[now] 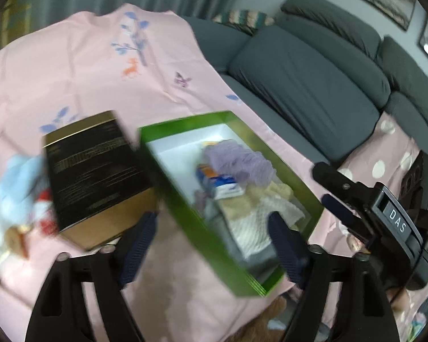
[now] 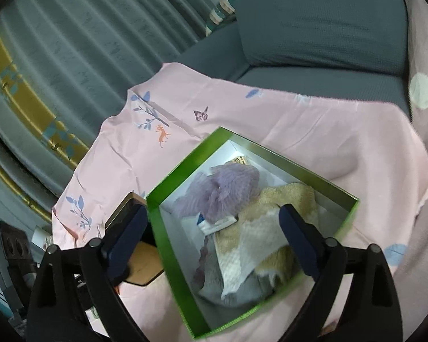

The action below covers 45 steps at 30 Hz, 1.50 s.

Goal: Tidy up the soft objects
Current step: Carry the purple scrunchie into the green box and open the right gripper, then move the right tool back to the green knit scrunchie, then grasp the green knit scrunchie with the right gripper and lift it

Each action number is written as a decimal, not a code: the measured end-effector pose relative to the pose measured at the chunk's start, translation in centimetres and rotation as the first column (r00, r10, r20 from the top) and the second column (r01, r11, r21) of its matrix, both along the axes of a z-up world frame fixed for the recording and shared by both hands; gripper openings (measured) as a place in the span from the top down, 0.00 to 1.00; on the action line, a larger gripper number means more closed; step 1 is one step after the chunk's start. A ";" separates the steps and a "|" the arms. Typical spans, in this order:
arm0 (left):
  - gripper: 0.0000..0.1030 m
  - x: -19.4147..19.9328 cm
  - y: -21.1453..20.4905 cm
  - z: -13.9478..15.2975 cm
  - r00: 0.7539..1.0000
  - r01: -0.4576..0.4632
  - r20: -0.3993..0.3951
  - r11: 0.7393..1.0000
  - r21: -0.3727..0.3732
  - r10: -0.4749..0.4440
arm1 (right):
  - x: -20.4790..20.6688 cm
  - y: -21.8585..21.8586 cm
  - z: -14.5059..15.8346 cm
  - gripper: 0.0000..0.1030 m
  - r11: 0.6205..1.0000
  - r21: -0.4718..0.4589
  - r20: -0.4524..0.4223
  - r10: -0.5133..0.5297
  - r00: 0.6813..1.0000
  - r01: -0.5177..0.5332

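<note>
A green box [image 1: 182, 202] [image 2: 168, 245] with a white inside lies on the pink sheet. It holds a purple mesh puff [image 1: 236, 159] [image 2: 222, 191], a cream and white towel [image 1: 259, 213] [image 2: 268, 228], a grey cloth [image 2: 242, 287] and a blue-and-white packet [image 1: 222, 185]. My left gripper [image 1: 214, 245] is open and empty above the box's near left wall. My right gripper [image 2: 214, 245] is open and empty above the towel; it also shows in the left wrist view [image 1: 328, 188]. A blurred pile of soft things [image 1: 22, 196], light blue, red and white, lies at the left.
A black and gold box [image 1: 97, 176] [image 2: 134, 228] lies just left of the green box. The pink printed sheet [image 1: 100, 71] [image 2: 299, 131] covers the surface. A grey sofa [image 1: 314, 91] [image 2: 314, 28] stands behind, curtains [image 2: 85, 42] at left. A polka-dot cloth [image 1: 385, 159] lies at right.
</note>
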<state>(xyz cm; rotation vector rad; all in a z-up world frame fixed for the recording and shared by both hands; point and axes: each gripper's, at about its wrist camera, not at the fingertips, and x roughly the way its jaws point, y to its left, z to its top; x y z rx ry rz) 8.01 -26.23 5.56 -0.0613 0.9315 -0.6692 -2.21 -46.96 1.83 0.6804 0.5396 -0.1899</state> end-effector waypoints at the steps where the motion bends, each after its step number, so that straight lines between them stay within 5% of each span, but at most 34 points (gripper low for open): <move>1: 0.13 -0.6 1.8 0.4 1.000 -0.027 0.009 0.999 -0.016 0.028 | -0.5 0.6 0.4 0.06 1.000 -0.018 0.001 -0.001 1.000 0.001; 10: 0.13 -4.3 13.7 0.7 0.967 -0.250 0.033 0.967 -0.038 0.252 | -1.9 6.8 1.7 0.01 0.989 -0.120 -0.025 0.085 0.996 -0.087; 19: 0.13 -8.3 26.6 -2.0 0.844 -0.536 -0.026 0.843 -0.049 0.535 | -0.1 14.7 1.7 0.01 0.941 -0.134 -0.061 0.305 0.950 -0.311; 25: 0.13 -10.0 33.2 -4.5 0.724 -0.689 -0.059 0.724 -0.017 0.687 | 2.9 22.9 1.2 0.01 0.846 -0.136 -0.104 0.505 0.857 -0.515; 31: 0.13 -11.3 37.2 -6.6 0.660 -0.748 -0.111 0.664 -0.010 0.743 | 7.6 34.4 -0.5 0.03 0.676 -0.123 -0.198 0.701 0.685 -0.727; 34: 0.13 -11.9 38.3 -7.4 0.648 -0.758 -0.137 0.652 -0.014 0.749 | 10.2 40.0 -1.2 0.06 0.589 -0.164 -0.283 0.740 0.610 -0.791; 42: 0.13 -12.5 40.1 -8.4 0.627 -0.774 -0.186 0.632 -0.036 0.757 | 15.5 51.4 -4.8 0.18 0.390 -0.267 -0.509 0.719 0.473 -0.881; 45: 0.13 -12.7 40.4 -8.6 0.625 -0.775 -0.202 0.631 -0.045 0.754 | 17.2 52.9 -7.2 0.33 0.364 -0.253 -0.588 0.678 0.441 -0.896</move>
